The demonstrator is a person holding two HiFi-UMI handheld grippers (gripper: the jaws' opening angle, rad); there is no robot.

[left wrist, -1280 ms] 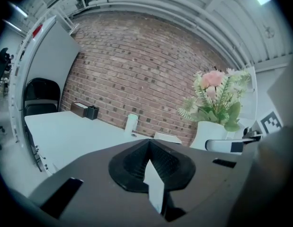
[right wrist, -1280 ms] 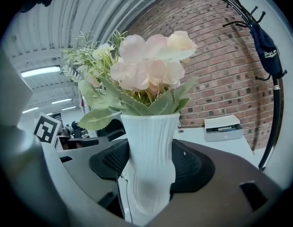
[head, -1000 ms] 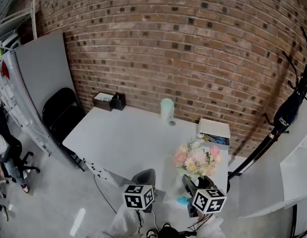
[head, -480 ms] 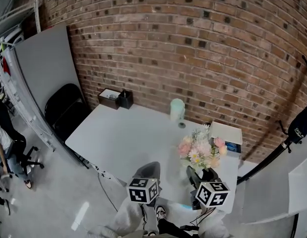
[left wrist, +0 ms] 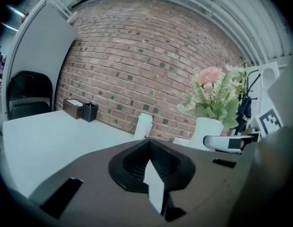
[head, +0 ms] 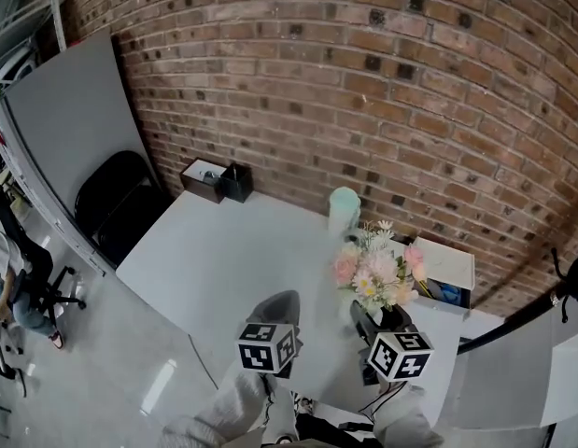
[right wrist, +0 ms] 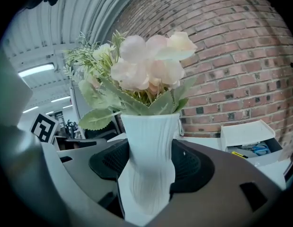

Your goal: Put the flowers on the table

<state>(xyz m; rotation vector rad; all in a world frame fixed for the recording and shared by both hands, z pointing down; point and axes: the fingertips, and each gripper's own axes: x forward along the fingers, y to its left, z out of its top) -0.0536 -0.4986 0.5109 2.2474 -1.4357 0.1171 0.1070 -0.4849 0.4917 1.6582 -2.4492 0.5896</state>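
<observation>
Right gripper view tells you the grip plainly: your right gripper (right wrist: 148, 176) has its jaws clamped on the lower body of the white ribbed vase (right wrist: 150, 136), one dark pad pressed on either side of it. The vase stands upright in that grip, with its long axis vertical and its mouth upward. The bunch of pale pink and cream flowers (right wrist: 151, 60) rises straight out of it, and green leaves spread below the blossoms. The vase narrows at its waist and flares a little at the rim. Its base is hidden by the jaws, so you cannot tell whether it touches anything.

From the head view, the flowers (head: 377, 273) sit over the right part of the white rectangular table (head: 214, 259). They are just ahead of your right gripper (head: 380, 325) and near the pale mint cylindrical cup (head: 344, 208). The open white box (head: 447, 267) lies to their right.

Your left gripper (head: 277, 308) hangs over the table's near edge, well apart from the vase. In the left gripper view its jaws are drawn together to a narrow slit with nothing between them (left wrist: 153, 174). That view also shows the vase (left wrist: 205, 129) standing straight, blossoms up. Two small dark boxes (head: 218, 180) sit at the table's far edge against the red brick wall (head: 363, 82).
</observation>
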